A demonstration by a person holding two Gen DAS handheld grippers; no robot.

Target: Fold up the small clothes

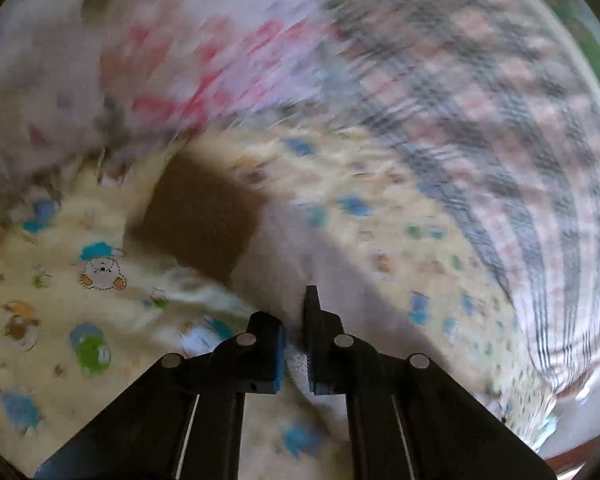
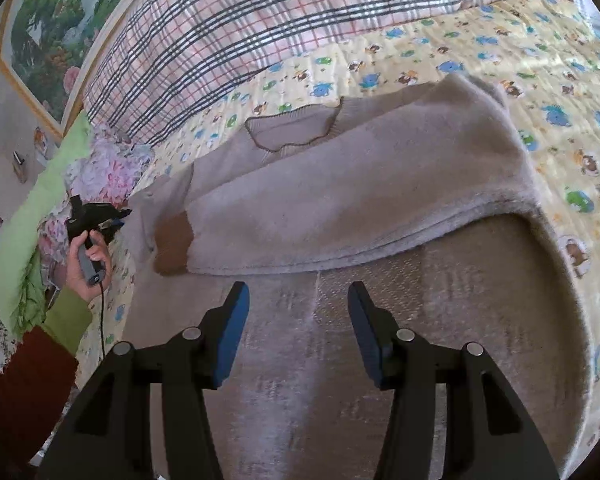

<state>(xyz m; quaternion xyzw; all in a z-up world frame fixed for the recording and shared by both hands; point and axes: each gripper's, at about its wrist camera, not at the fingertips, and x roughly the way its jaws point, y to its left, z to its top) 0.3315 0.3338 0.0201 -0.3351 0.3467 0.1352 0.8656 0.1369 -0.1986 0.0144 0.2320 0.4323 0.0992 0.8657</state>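
A small grey-beige knit sweater [image 2: 340,200] lies on a yellow cartoon-print bedspread [image 2: 500,60]. One sleeve is folded across the body; its brown cuff [image 2: 174,246] lies at the left. My right gripper [image 2: 296,300] is open, hovering just above the sweater's lower body. My left gripper [image 2: 116,216] shows at the sweater's left edge in the right wrist view. In the blurred left wrist view, the left gripper [image 1: 296,320] is nearly closed with pale sweater fabric [image 1: 300,364] pinched between its pads; the brown cuff [image 1: 198,216] lies ahead of it.
A pink and grey plaid quilt [image 2: 228,28] is bunched at the far side of the bed. A floral pillow [image 2: 104,168] and green fabric [image 2: 32,216] lie at the left. A framed landscape picture [image 2: 52,24] hangs on the wall.
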